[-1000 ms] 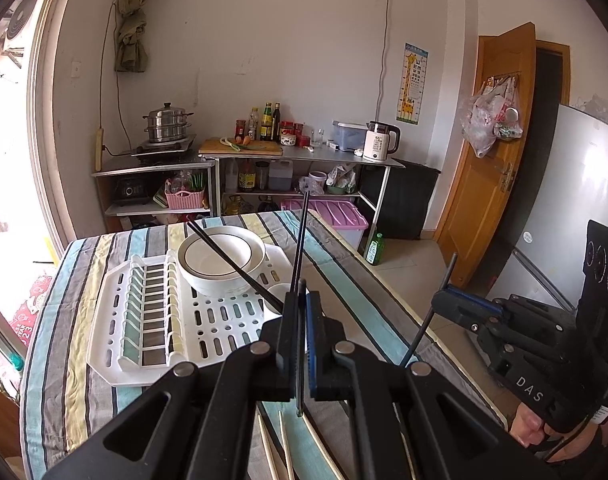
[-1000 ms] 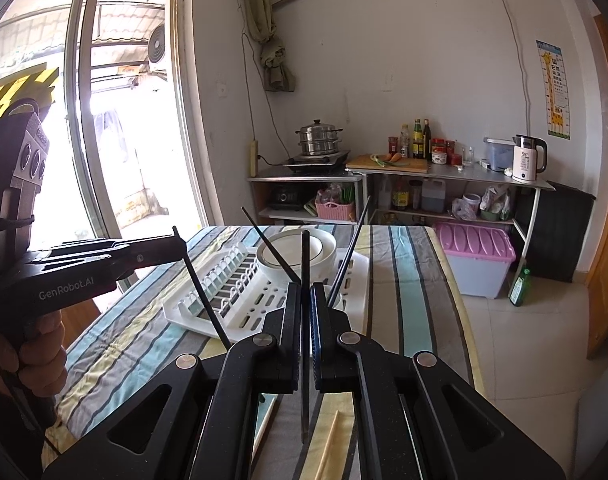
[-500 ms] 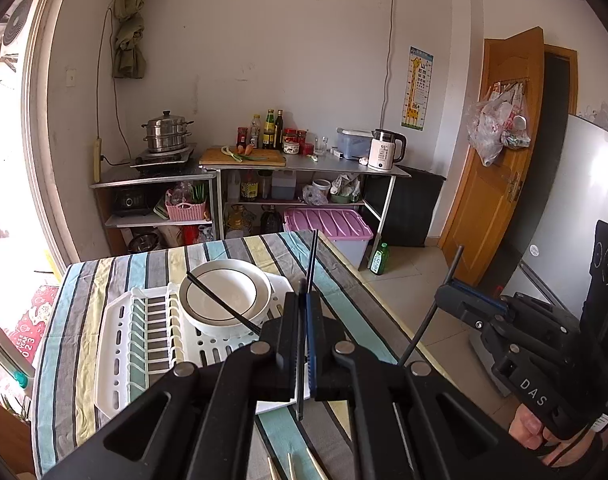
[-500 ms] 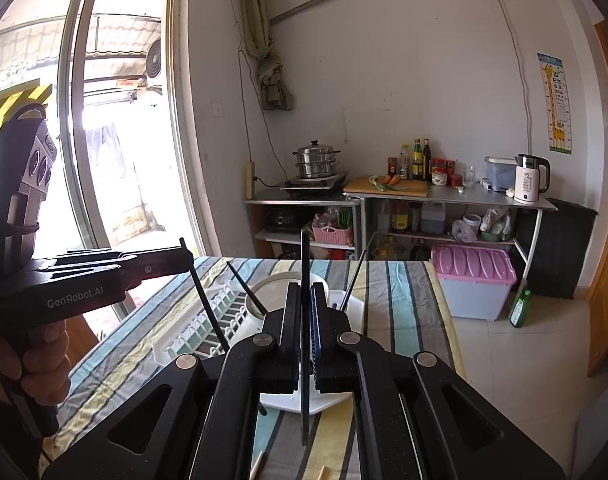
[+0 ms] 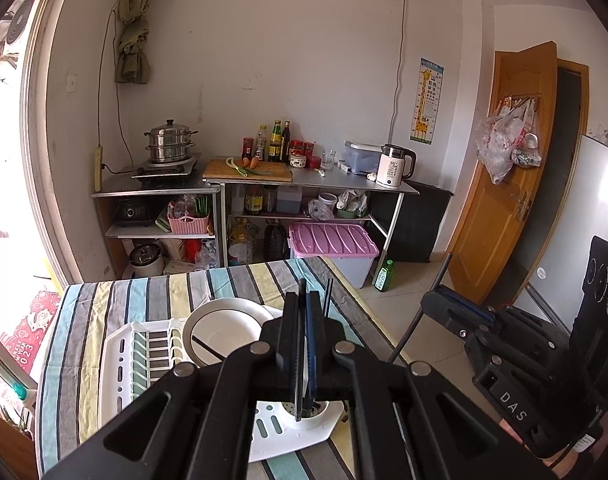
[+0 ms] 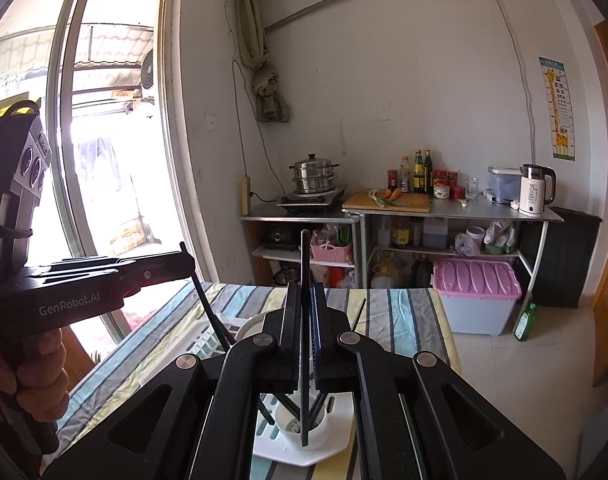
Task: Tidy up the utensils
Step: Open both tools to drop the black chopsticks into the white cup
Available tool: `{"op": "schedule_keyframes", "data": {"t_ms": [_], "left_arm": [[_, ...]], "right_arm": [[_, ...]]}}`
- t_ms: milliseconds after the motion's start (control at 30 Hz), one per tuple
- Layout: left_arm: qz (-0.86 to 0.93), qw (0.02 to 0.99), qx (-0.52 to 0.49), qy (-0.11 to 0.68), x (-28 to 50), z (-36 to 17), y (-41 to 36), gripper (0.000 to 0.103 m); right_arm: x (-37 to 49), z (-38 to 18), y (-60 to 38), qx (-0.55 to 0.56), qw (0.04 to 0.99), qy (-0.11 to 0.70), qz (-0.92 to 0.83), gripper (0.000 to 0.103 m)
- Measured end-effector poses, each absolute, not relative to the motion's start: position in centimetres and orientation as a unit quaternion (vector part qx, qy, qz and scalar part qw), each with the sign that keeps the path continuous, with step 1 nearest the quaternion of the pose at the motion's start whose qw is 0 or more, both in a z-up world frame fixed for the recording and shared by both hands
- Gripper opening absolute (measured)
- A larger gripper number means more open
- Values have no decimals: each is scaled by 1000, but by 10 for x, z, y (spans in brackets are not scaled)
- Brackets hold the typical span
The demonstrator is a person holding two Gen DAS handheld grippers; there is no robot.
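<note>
My left gripper (image 5: 303, 304) is shut on a black chopstick (image 5: 301, 360) held upright, its lower end over the white utensil cup (image 5: 306, 420) of the dish rack (image 5: 120, 364). My right gripper (image 6: 305, 300) is shut on another black chopstick (image 6: 305, 264), upright, its lower end inside the same cup (image 6: 302, 432), where other black chopsticks (image 6: 282, 406) lean. A white bowl (image 5: 224, 332) sits in the rack. The right gripper also shows in the left wrist view (image 5: 436, 300), holding its chopstick. The left gripper shows in the right wrist view (image 6: 184, 260).
The rack lies on a table with a striped cloth (image 5: 124, 292). Beyond the table stand metal shelves with a steamer pot (image 5: 170, 146), bottles, a kettle (image 5: 396, 166) and a pink-lidded bin (image 5: 332, 242). A door (image 5: 500, 184) is at the right.
Both grippers have risen and tilted up with their chopsticks, and now stand nearer over the utensil cup. The table and rack sit lower in both views.
</note>
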State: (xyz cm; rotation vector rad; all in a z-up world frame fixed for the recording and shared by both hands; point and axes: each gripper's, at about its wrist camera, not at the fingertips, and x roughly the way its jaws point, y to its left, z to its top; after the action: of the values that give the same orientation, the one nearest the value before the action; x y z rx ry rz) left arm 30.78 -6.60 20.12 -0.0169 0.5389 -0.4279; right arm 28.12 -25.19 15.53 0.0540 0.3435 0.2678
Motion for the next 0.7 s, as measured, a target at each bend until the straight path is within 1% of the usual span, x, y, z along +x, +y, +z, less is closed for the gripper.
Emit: {"op": "schedule_keyframes", "data": {"t_ms": [333,700], "left_arm": [[-207,936,-14,283,336,181,-69,4],[-199,927,-24,316,358,146,-66,4]], "right_arm": [[315,140,-254,39,973,188,129,4],[343,103,-261,50,963,234,121,4]]}}
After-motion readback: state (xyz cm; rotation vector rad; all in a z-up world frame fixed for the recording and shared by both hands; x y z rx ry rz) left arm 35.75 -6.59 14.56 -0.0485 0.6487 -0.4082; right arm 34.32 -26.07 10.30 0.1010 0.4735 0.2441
